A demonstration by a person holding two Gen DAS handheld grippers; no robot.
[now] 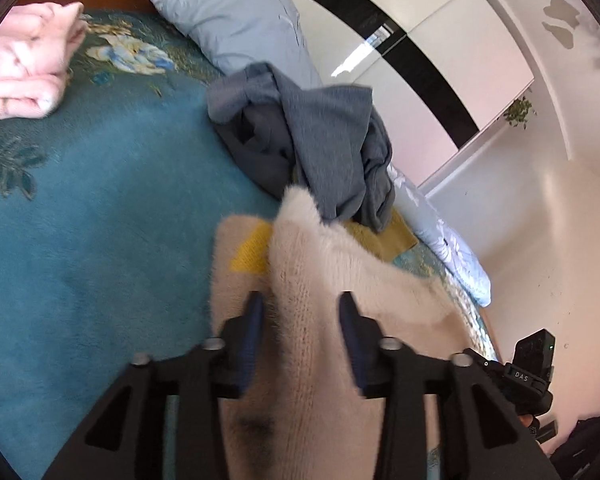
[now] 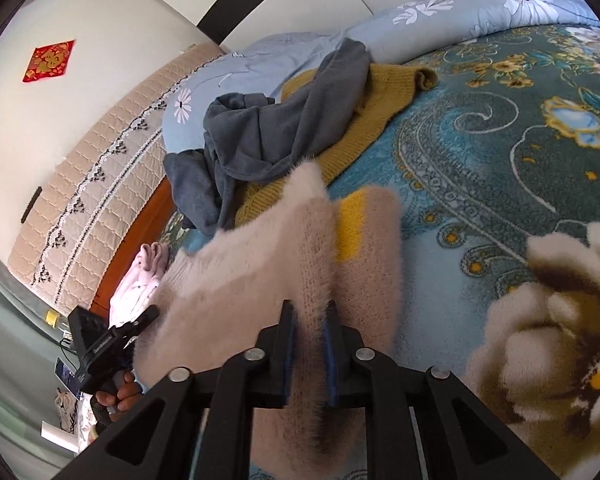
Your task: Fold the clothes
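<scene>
Nearest the lens in both wrist views is a fuzzy cream sweater (image 1: 324, 280) with a yellow patch, raised off the bed and stretched between the two tools. The right tongs (image 2: 309, 320) are pinched tight on a thick ridge of its pile. The left tongs (image 1: 300, 312) stand noticeably wider, with the knit bulging up between the blue pads; cloth fills the gap, but whether the pads truly bite it or merely flank it I cannot tell.

Beyond it, on the teal floral bedspread (image 1: 100, 220), lies a crumpled grey garment (image 1: 312, 136) heaped over a mustard knit sweater (image 2: 380, 96), with a blue flowered quilt (image 1: 236, 16) behind. A pink garment (image 1: 24, 68) sits well apart, and looks roughly folded.

The main risks, as I judge them:
- The far tip of the cream sweater touches or overlaps the grey heap; swinging it down could drag that pile along or trap it in the fold.
- If the left hold is loose, the slippery pile could slide out and that side would sag into a skewed crease.
- The right hold gathers a bunch rather than a single edge, so layers may land uneven.

How far the fold has got is not settled by these views.
</scene>
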